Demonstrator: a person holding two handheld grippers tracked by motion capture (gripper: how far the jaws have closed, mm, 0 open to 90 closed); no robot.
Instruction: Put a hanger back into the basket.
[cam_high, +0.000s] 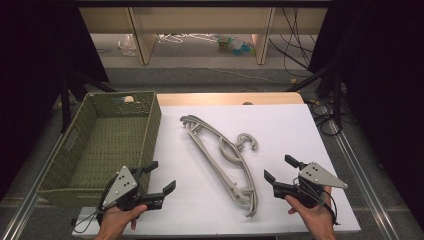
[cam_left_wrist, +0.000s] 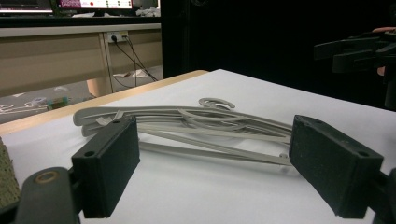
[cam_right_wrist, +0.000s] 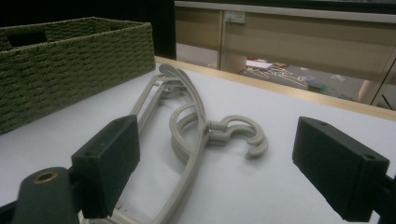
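A few grey plastic hangers lie stacked on the white table top, their hooks pointing right. My left gripper rests at the near left, jaws wide apart, aimed at the hangers from their left with nothing between the pads. My right gripper sits at the near right, also open and empty, facing the hangers and their hooks. In the left gripper view my own jaws frame the stack, and the right gripper shows far off at the top right. The right gripper's jaws frame the hooks.
A green woven basket with nothing in it stands at the table's left, its wall close beside the hangers. A wooden strip edges the far side. Beyond are shelves, cables and floor clutter. Dark curtains flank both sides.
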